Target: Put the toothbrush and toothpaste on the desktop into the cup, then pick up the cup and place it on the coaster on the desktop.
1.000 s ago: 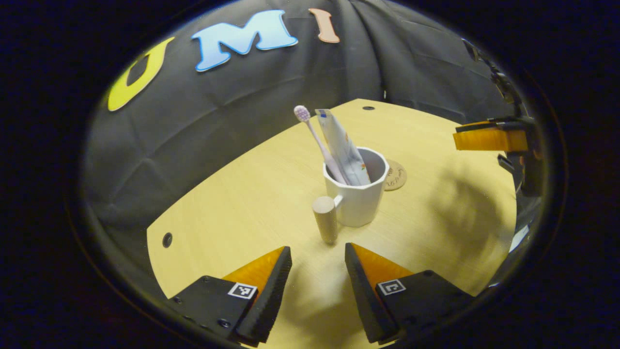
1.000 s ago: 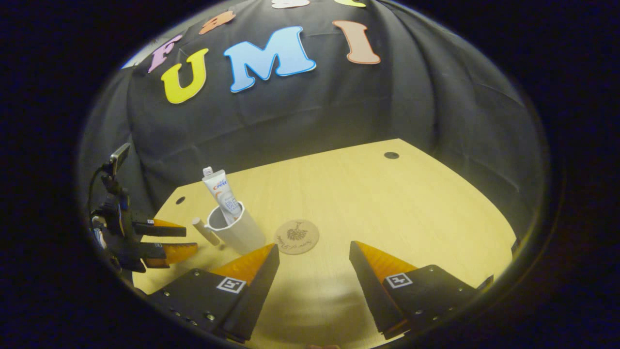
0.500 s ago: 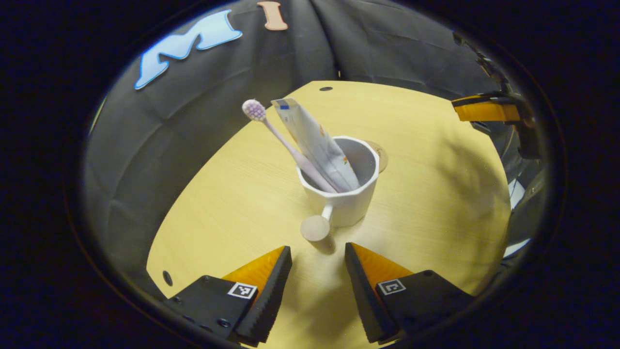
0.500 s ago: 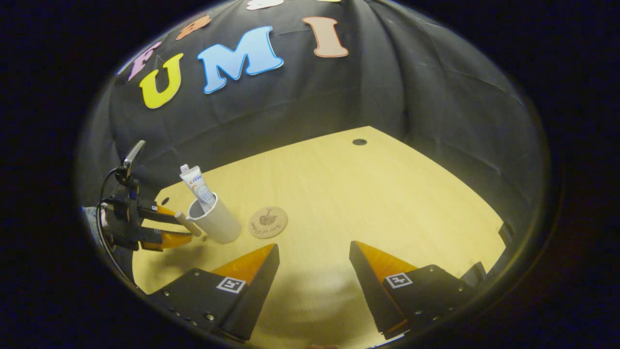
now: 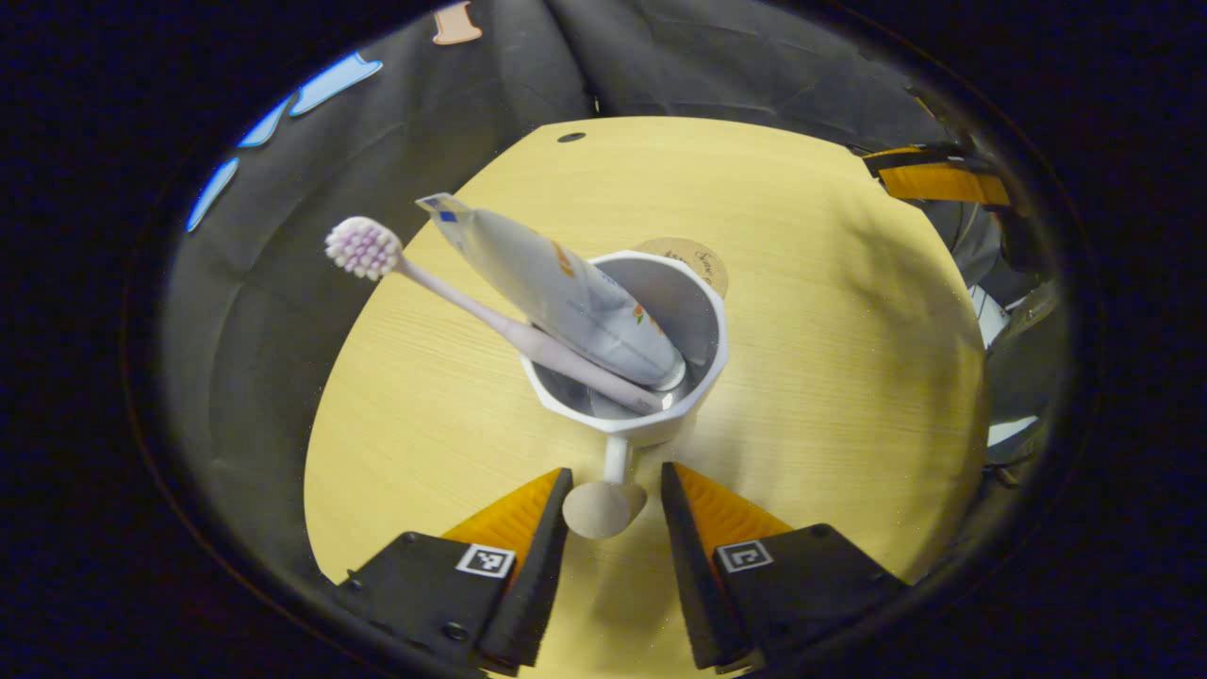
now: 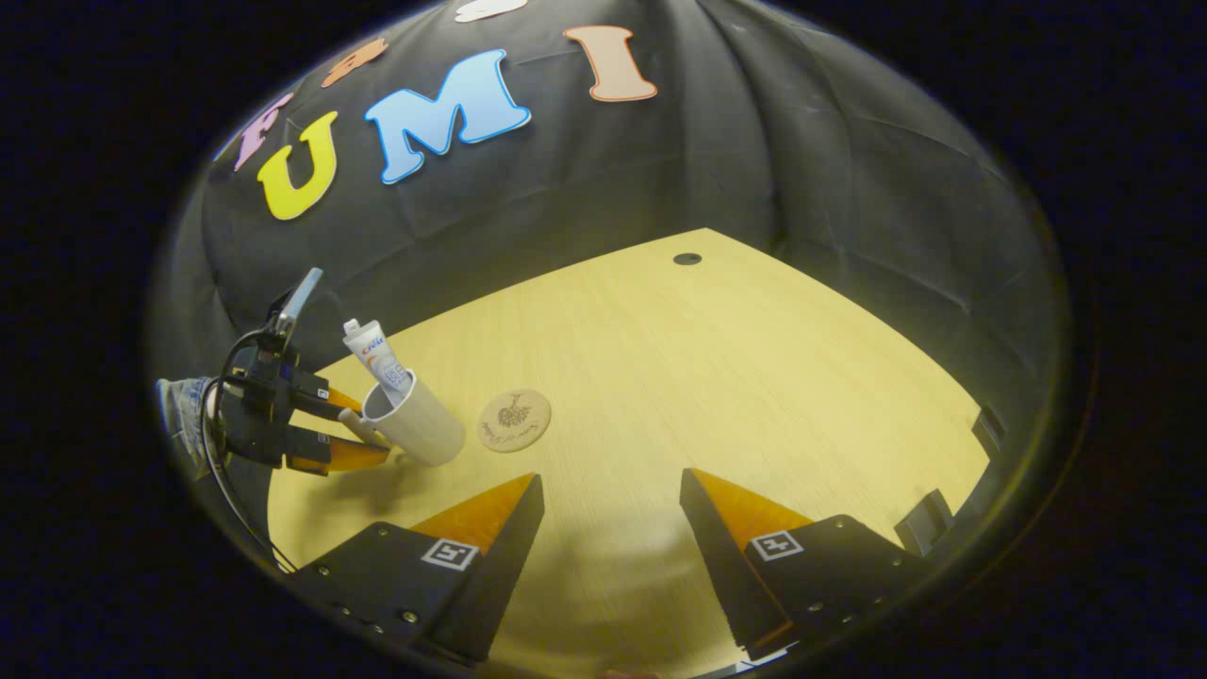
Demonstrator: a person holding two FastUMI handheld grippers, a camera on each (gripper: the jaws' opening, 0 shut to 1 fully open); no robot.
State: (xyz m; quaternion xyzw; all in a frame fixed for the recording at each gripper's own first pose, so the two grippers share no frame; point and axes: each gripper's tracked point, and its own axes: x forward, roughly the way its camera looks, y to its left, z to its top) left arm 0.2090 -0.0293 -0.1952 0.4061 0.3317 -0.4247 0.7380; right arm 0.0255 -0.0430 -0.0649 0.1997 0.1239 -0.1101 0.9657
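Left gripper view: a white cup (image 5: pixel 627 363) stands on the pale wooden counter (image 5: pixel 424 396), seen from above and close. A toothbrush (image 5: pixel 490 316) and a tube of toothpaste (image 5: pixel 566 302) lean inside it, their tops poking out toward the left. The cup looks like hard ceramic or plastic, stiff and smooth, so probably slippery on its wall and fairly heavy for its size. Its side handle, a thin stem ending in a round wooden knob (image 5: pixel 603 505), points straight at the camera and seems the best place to take hold. The left tool (image 5: pixel 611 495) has its two fingers spread, one on each side of the knob, close to it but not yet pressing. A round coaster (image 5: pixel 693 259) peeks out just behind the cup. The leaning contents may shift if the cup tips.

Right gripper view: the right tool (image 6: pixel 613 495) hangs low over bare counter with fingers spread wide and nothing between them, well apart from the cup. Far to the left, the cup (image 6: pixel 420 429) appears with the toothpaste (image 6: pixel 377 354) sticking up, the coaster (image 6: pixel 514 421) just beside it, and the left tool (image 6: pixel 354 429) reaching in level at the handle side.
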